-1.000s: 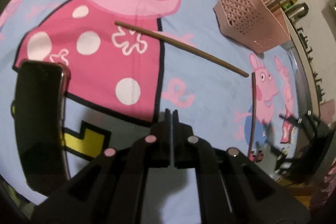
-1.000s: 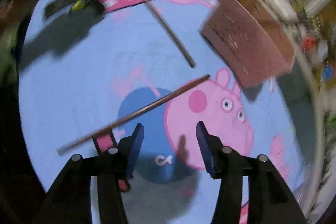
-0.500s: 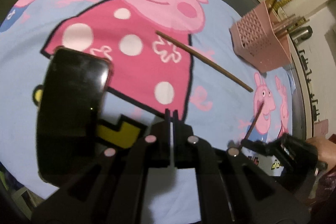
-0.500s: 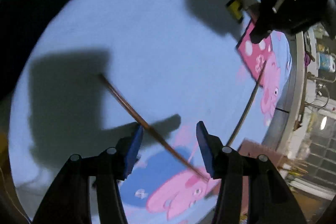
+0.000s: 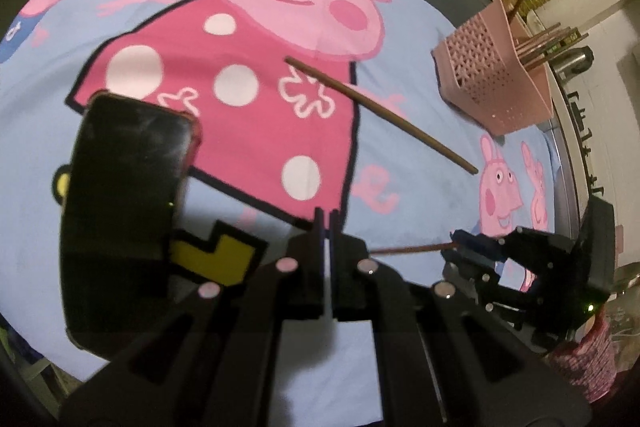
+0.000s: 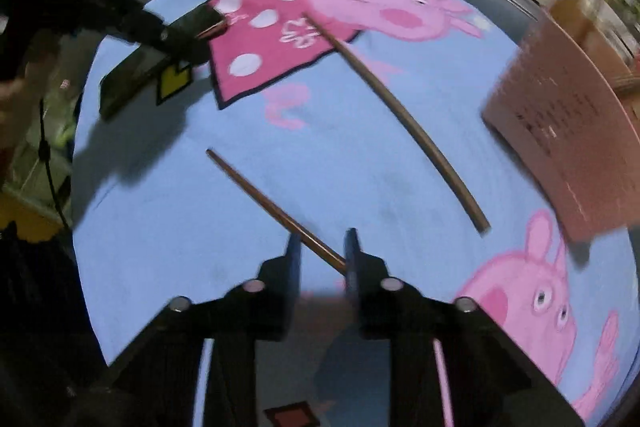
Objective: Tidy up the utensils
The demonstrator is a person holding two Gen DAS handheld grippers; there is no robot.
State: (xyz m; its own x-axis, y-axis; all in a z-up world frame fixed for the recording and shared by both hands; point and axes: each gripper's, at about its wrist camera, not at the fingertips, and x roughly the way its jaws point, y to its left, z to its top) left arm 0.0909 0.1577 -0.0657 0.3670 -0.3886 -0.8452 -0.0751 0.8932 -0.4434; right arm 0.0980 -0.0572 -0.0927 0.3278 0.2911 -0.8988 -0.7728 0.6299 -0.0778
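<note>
Closing on a stick: my right gripper (image 6: pixel 322 251) has one brown chopstick (image 6: pixel 276 211) between its jaws, pads nearly pinching it.
Held chopstick: it slants out from the jaws over the blue cartoon cloth (image 6: pixel 360 167) of the worktop.
Left gripper: my left gripper (image 5: pixel 327 223) is pressed together with nothing in it.
Second chopstick: the other chopstick (image 5: pixel 380 115) lies free mid-cloth, pointing toward the pink basket (image 5: pixel 496 83).
Basket: near the worktop's far right edge, more sticks standing in it.
Phone: a dark phone (image 5: pixel 128 187) lies near the left edge.
</note>
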